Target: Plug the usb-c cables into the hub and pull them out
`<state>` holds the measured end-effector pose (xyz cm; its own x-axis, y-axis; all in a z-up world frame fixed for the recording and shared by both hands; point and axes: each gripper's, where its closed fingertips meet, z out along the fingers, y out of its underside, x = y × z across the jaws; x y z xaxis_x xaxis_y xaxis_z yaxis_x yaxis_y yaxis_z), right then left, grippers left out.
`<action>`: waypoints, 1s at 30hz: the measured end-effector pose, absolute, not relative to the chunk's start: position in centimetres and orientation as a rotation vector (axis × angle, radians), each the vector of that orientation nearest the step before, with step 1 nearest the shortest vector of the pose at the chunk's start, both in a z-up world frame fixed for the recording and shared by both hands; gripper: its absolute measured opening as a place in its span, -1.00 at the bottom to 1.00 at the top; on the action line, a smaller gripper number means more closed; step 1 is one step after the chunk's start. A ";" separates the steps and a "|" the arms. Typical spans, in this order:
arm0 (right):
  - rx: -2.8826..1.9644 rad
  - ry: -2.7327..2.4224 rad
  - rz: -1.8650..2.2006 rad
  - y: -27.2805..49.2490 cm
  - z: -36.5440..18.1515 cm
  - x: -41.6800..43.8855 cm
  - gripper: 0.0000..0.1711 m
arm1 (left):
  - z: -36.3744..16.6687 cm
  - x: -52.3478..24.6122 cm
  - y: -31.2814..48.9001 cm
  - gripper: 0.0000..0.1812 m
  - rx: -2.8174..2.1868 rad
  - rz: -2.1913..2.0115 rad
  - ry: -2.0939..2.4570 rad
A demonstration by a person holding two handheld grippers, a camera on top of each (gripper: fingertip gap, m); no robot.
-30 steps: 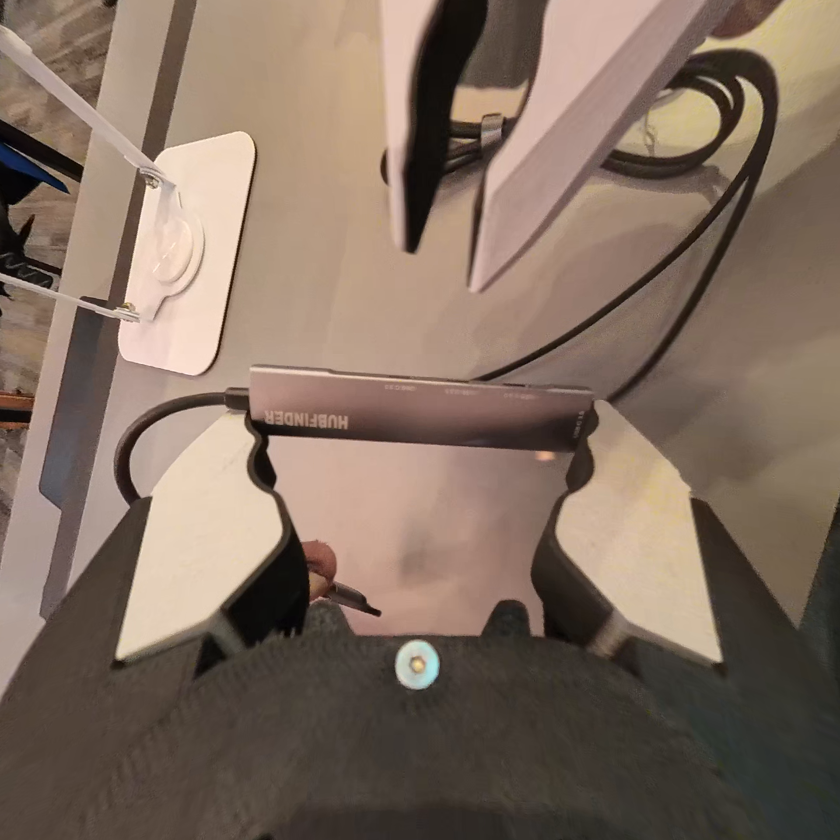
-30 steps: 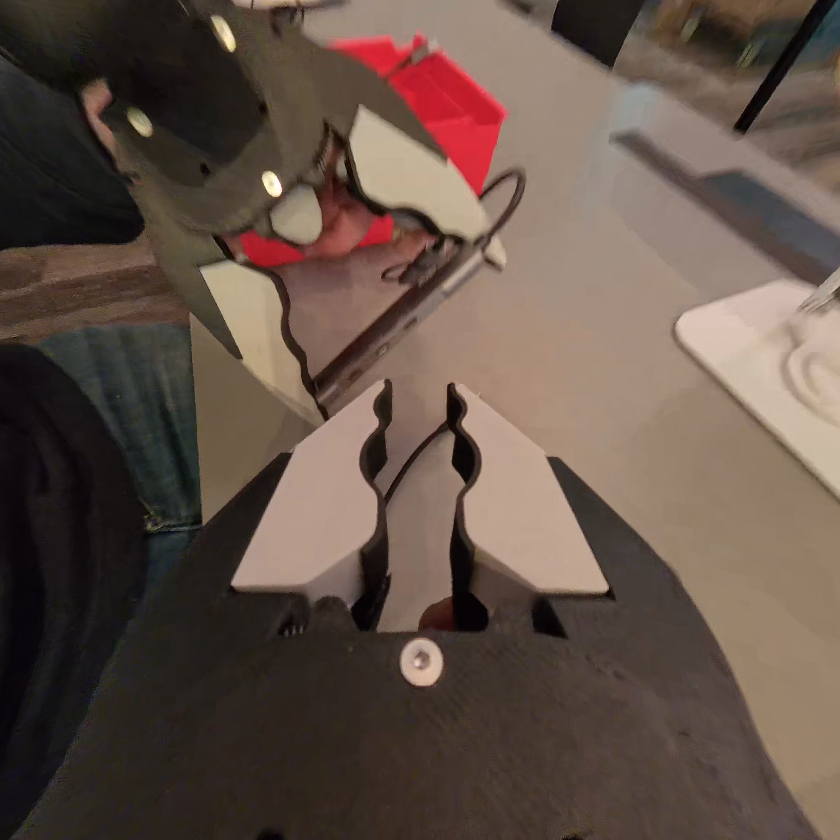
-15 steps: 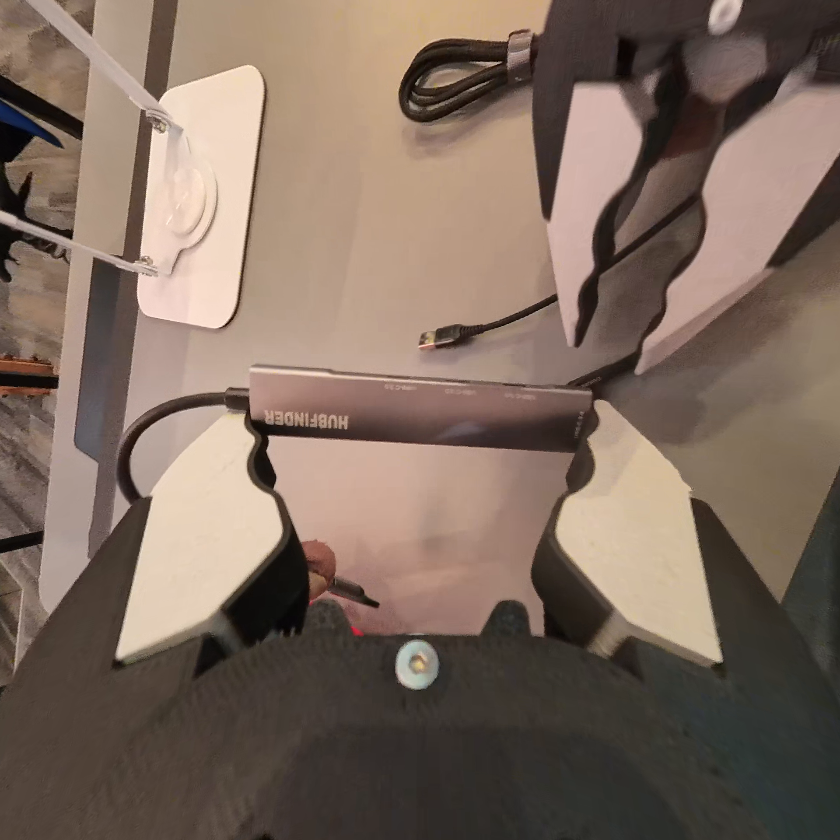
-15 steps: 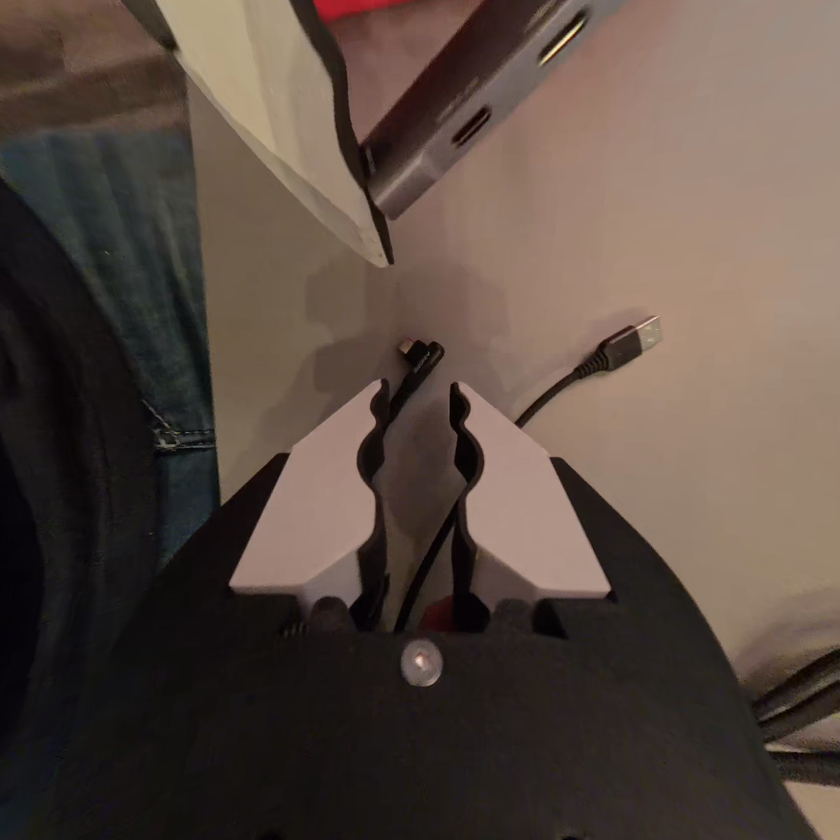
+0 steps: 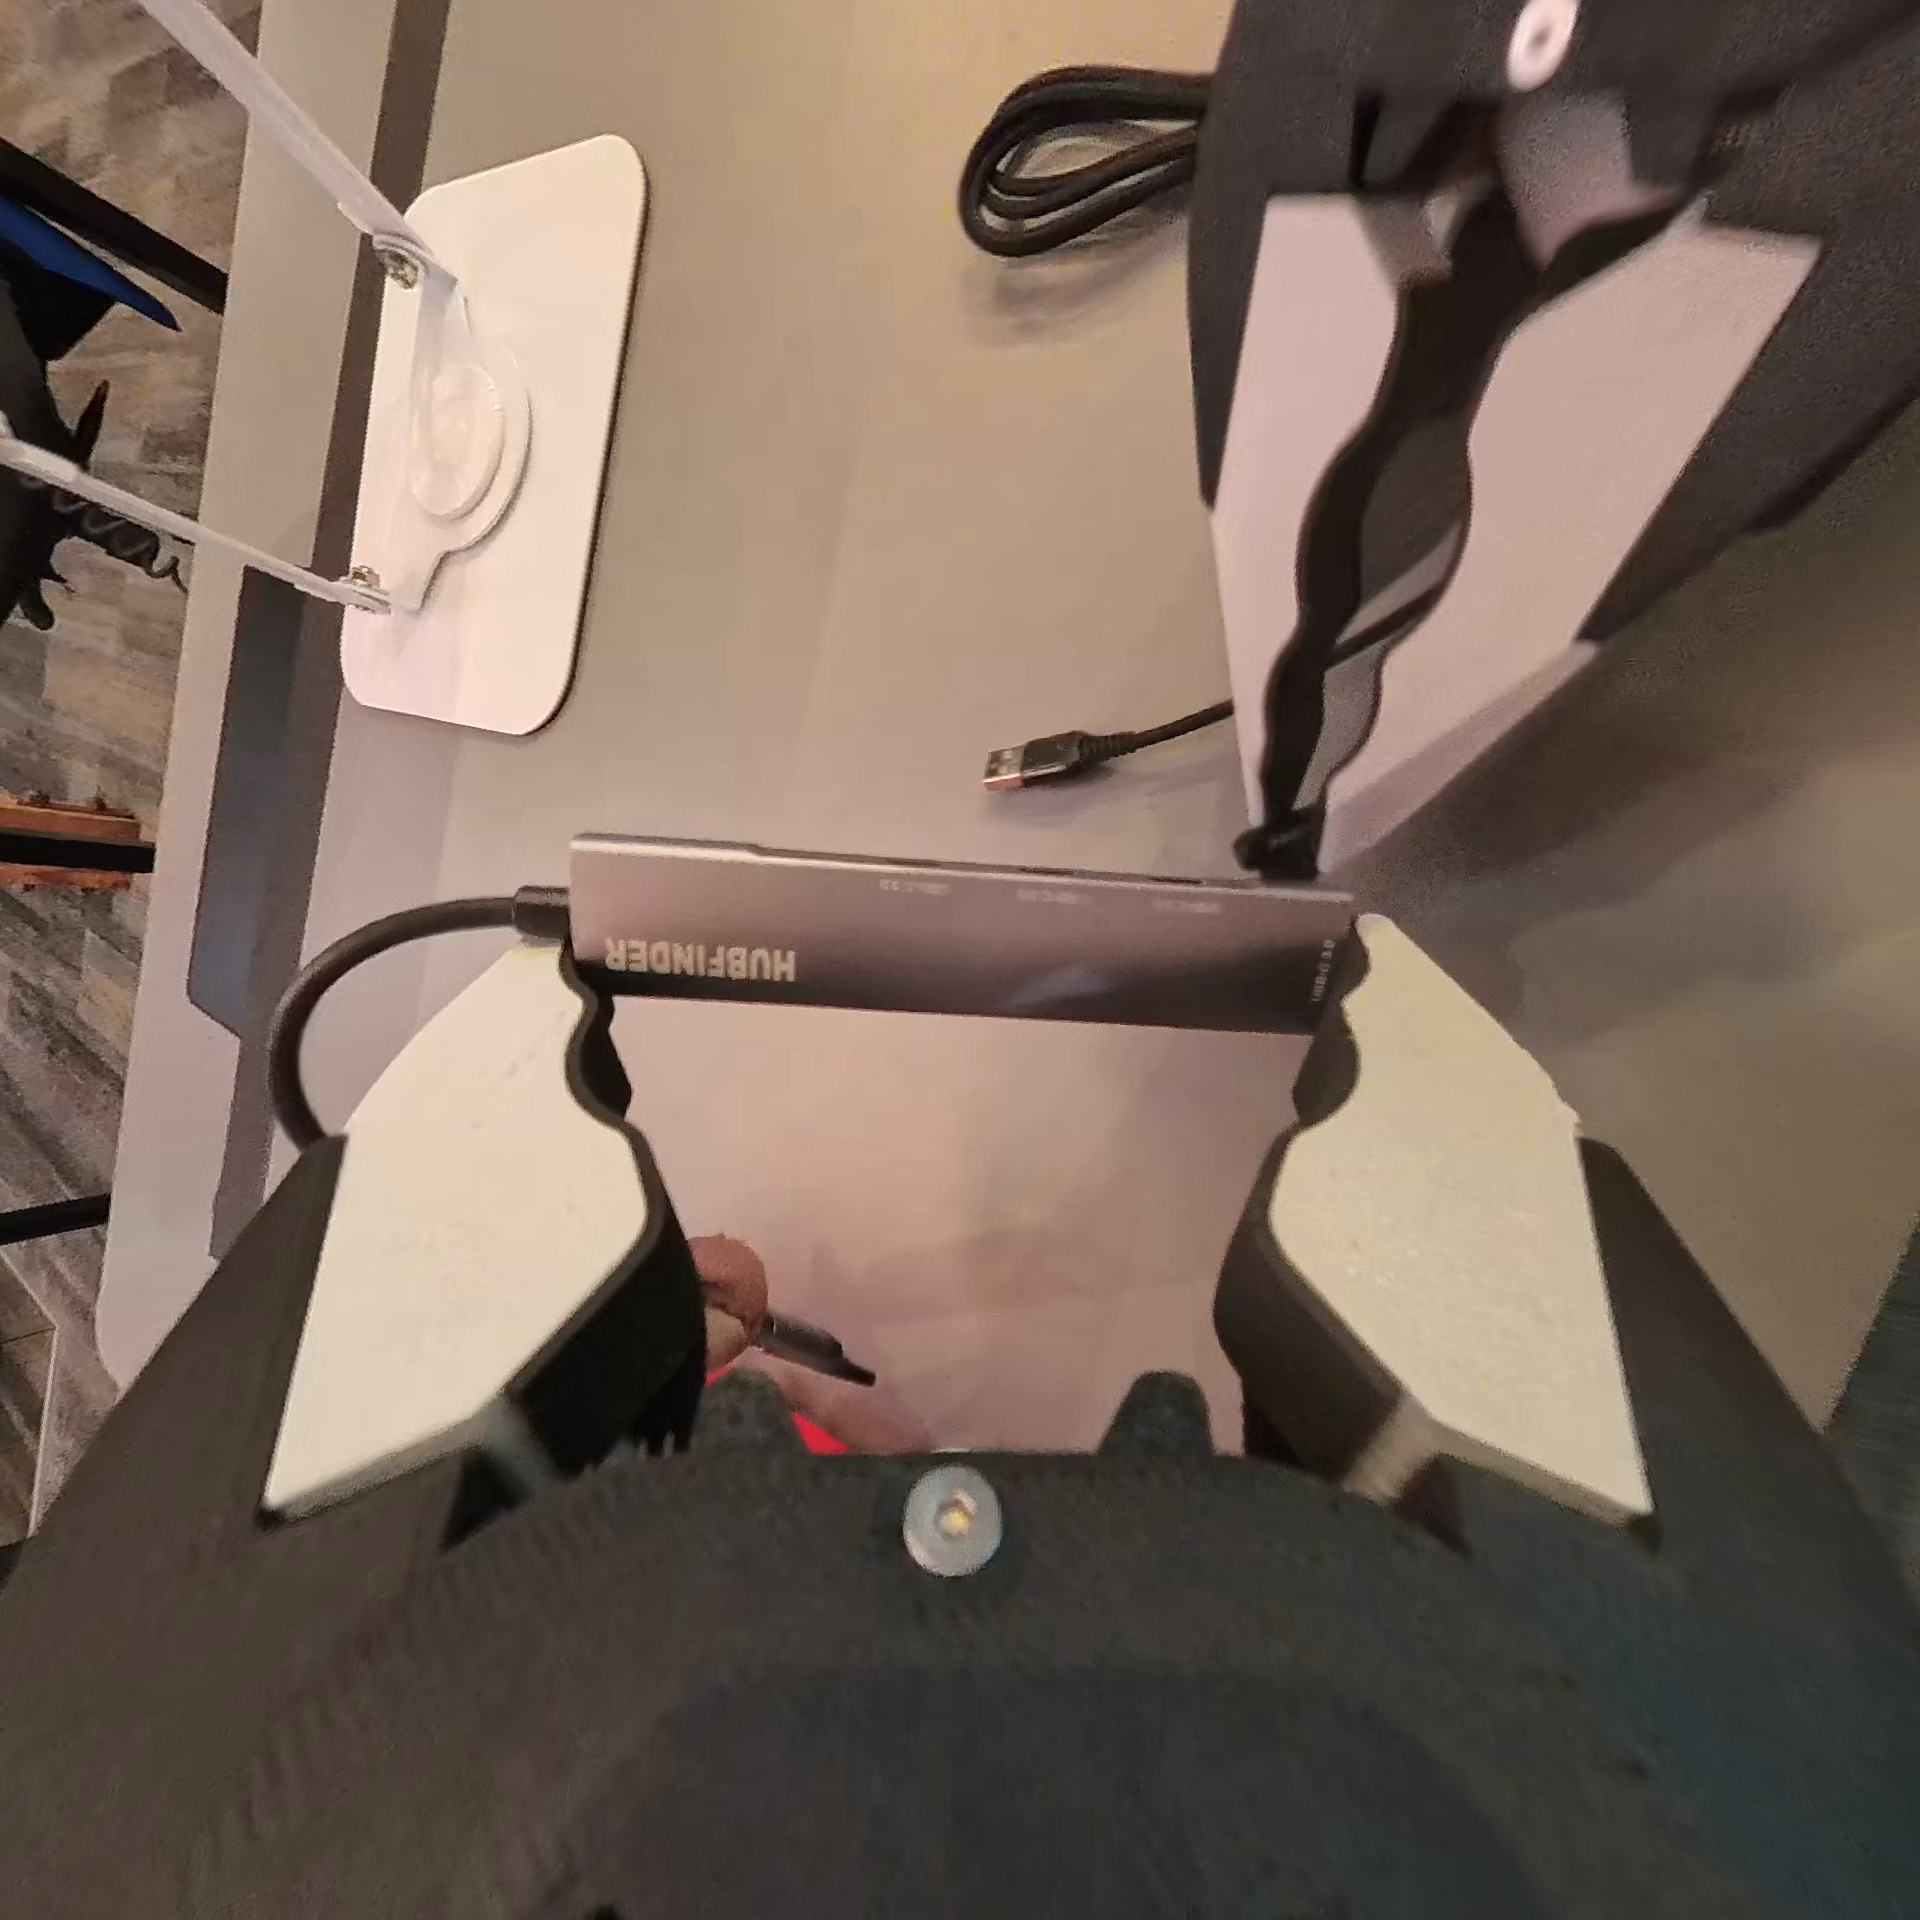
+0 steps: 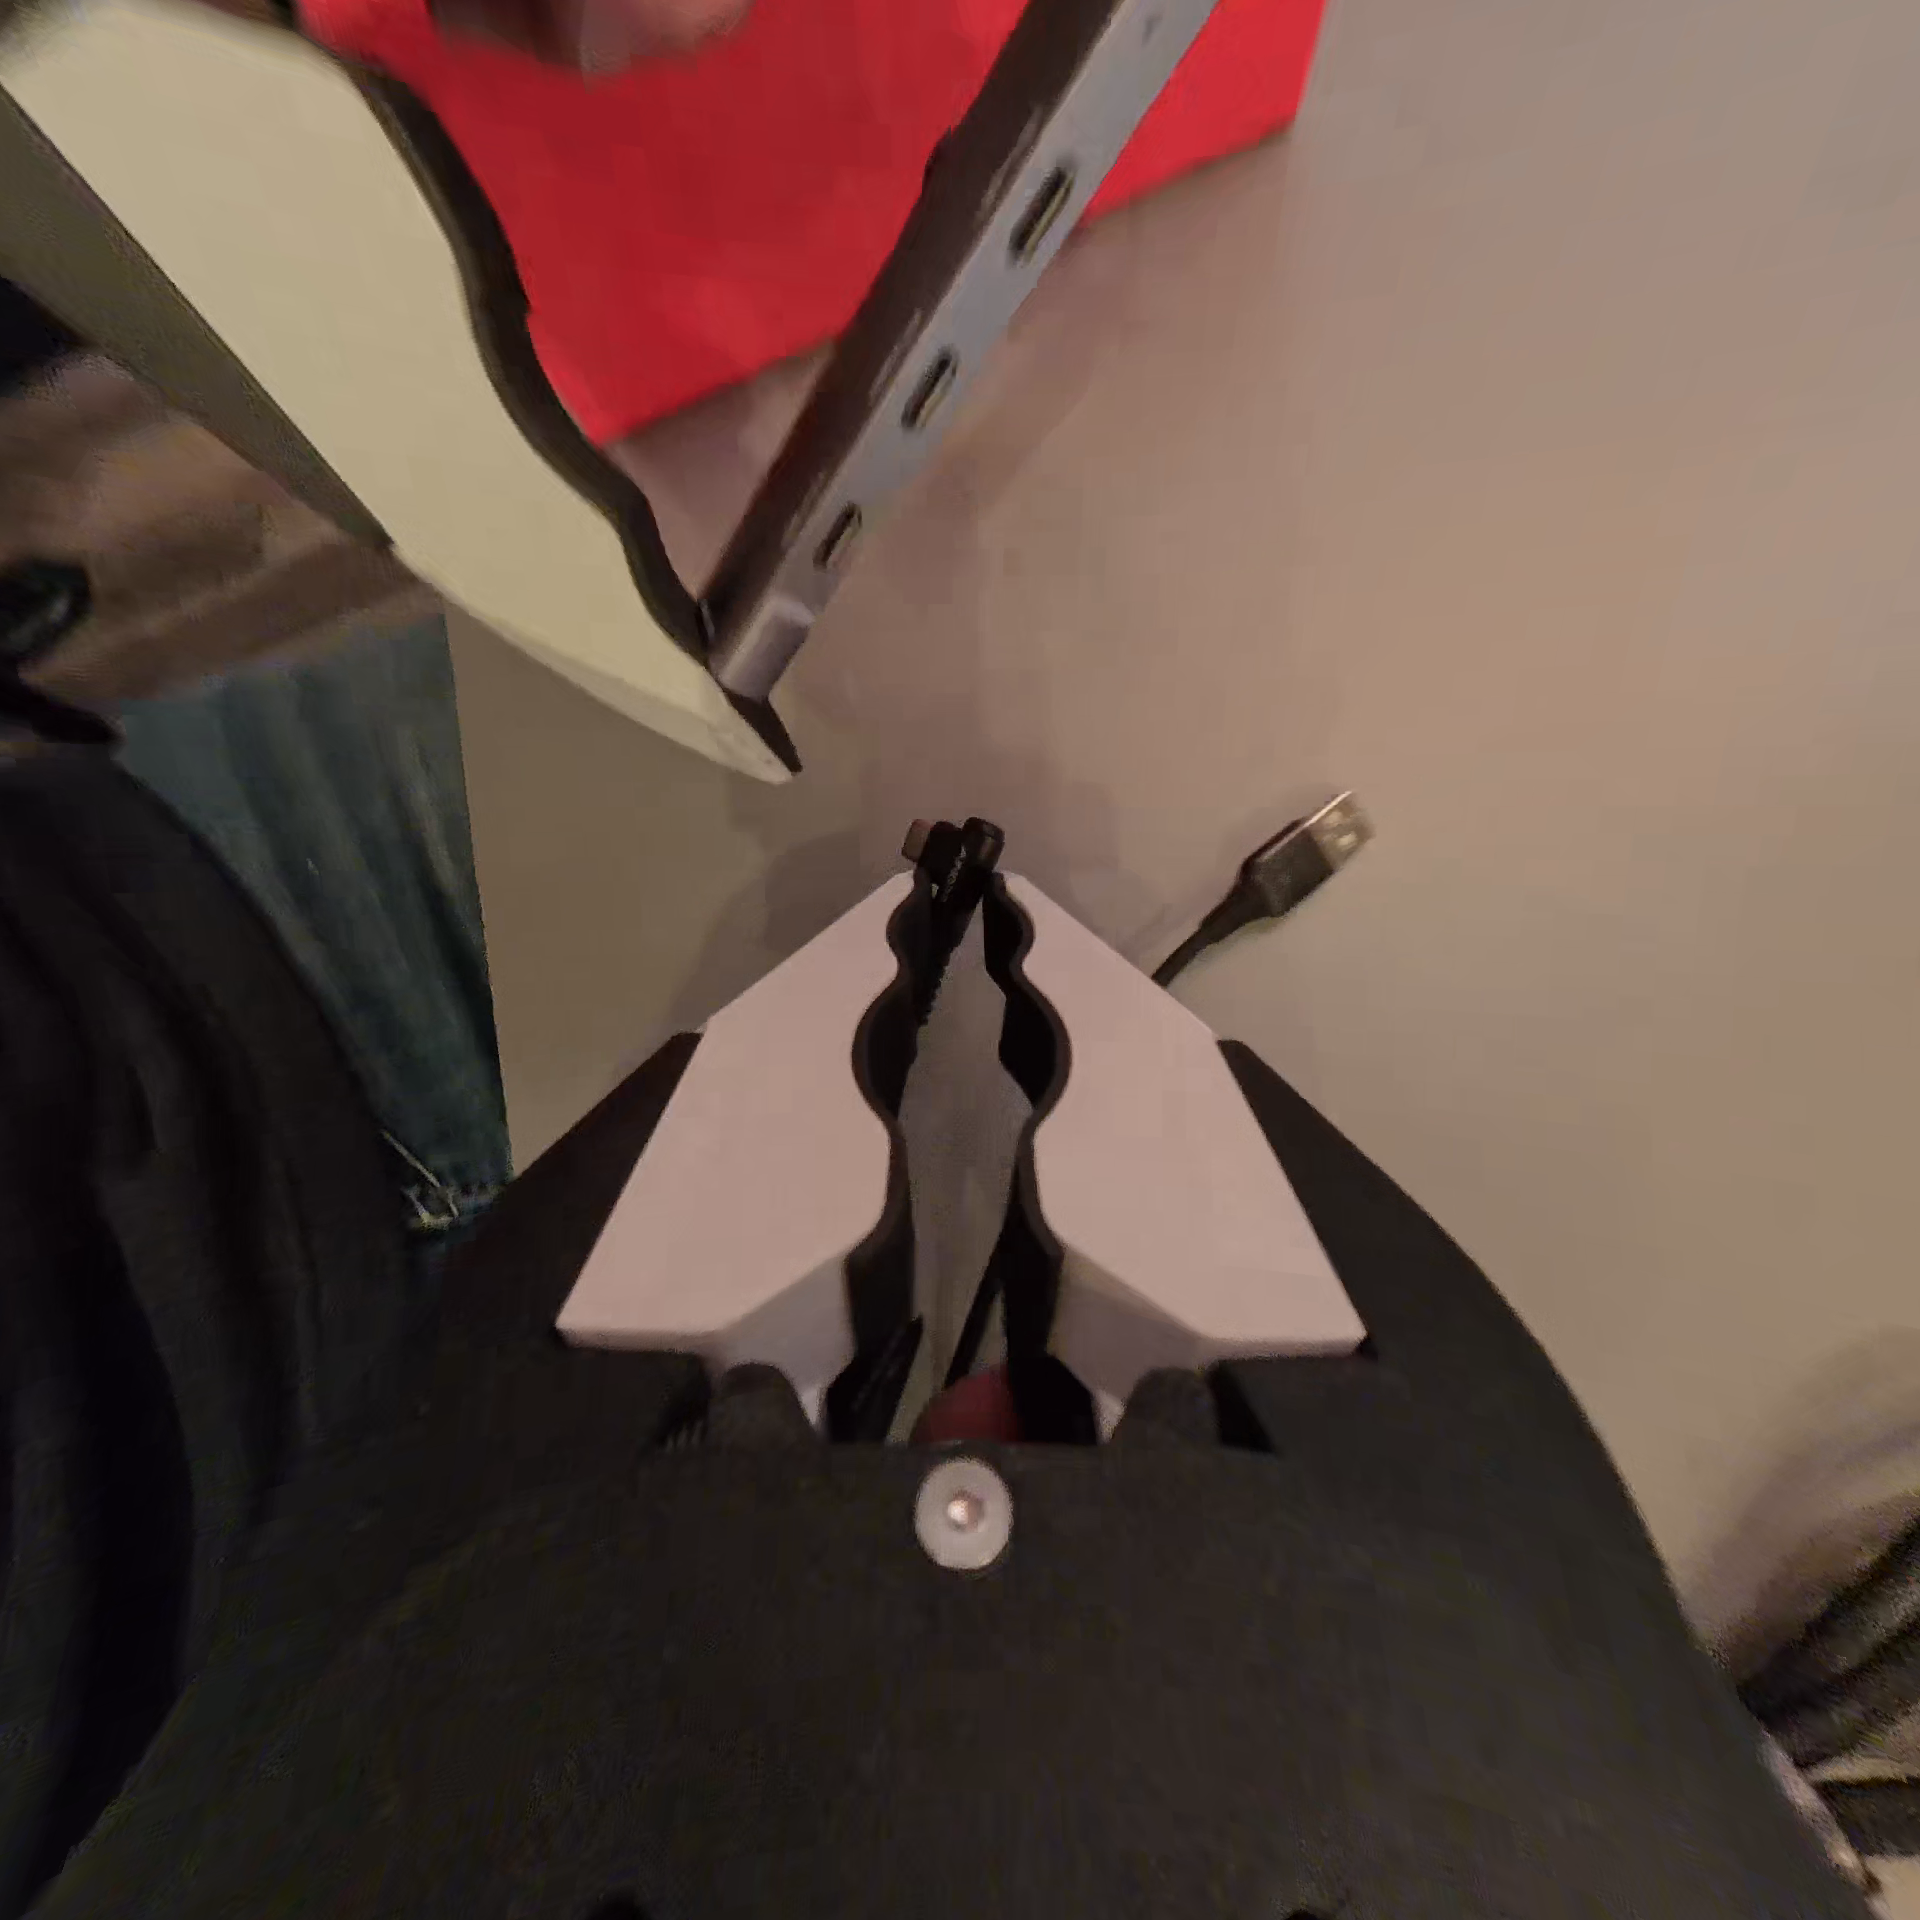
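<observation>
My left gripper (image 5: pixel 961 971) spans the slim grey metal hub (image 5: pixel 961 940) endwise, long axis crosswise, ports facing away.
My right gripper (image 6: pixel 954 883) pinches the black usb-c plug (image 6: pixel 951 847), tip toward the hub.

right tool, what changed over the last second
The right tool came down from over the coiled cable toward the hub's end and closed on the USB-C plug, which was lying between its open fingers half a second ago. The plug is not yet in a port. The left tool stays clamped on the hub; the loose USB-A plug lies where it was.
</observation>
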<state>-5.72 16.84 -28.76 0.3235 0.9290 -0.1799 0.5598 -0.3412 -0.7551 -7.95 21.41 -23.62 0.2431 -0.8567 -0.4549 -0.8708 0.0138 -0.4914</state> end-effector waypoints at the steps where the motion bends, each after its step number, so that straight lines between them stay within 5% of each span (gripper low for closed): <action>1: -1.993 -1.258 0.843 17.3 -27.7 -5.5 -0.92 | -23.5 -8.0 21.6 0.39 -1.810 0.029 1.574; 9: -1.850 -1.016 0.872 19.5 -20.9 -4.5 -0.93 | -22.4 -7.4 23.0 0.39 -1.793 0.055 1.452; 30: -1.875 -1.005 0.697 20.0 -20.7 -4.4 -0.93 | -21.6 -6.9 23.9 0.39 -1.744 0.159 1.366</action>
